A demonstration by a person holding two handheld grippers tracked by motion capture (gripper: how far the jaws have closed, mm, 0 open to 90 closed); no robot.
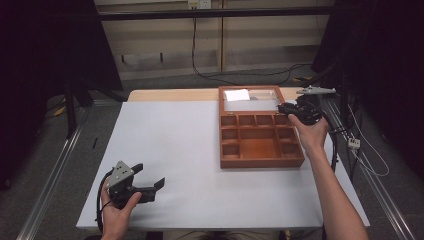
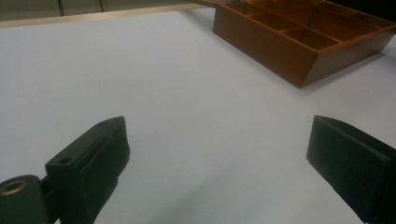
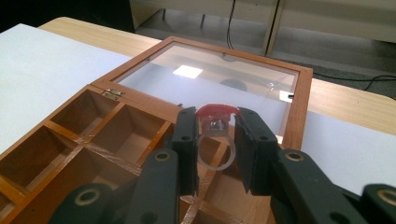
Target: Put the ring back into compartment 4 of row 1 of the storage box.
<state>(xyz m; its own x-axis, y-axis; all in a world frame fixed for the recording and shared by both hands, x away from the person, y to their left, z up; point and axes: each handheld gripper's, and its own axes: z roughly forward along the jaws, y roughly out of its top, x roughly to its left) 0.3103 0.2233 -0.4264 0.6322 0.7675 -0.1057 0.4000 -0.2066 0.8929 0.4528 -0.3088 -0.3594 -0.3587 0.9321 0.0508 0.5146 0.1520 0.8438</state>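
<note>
A wooden compartment box lies open on the white table, its glass lid folded back flat. My right gripper hovers over the box's back-right compartments. In the right gripper view its jaws are shut on a small toy ring with a clear band and a red top. My left gripper rests near the table's front left, held by a hand, jaws wide open and empty. From the left gripper view the box stands far off at the upper right.
The box has several empty compartments of differing sizes. White table spreads between the left gripper and the box. A wooden strip runs along the table's far edge. Cables lie on the floor beyond.
</note>
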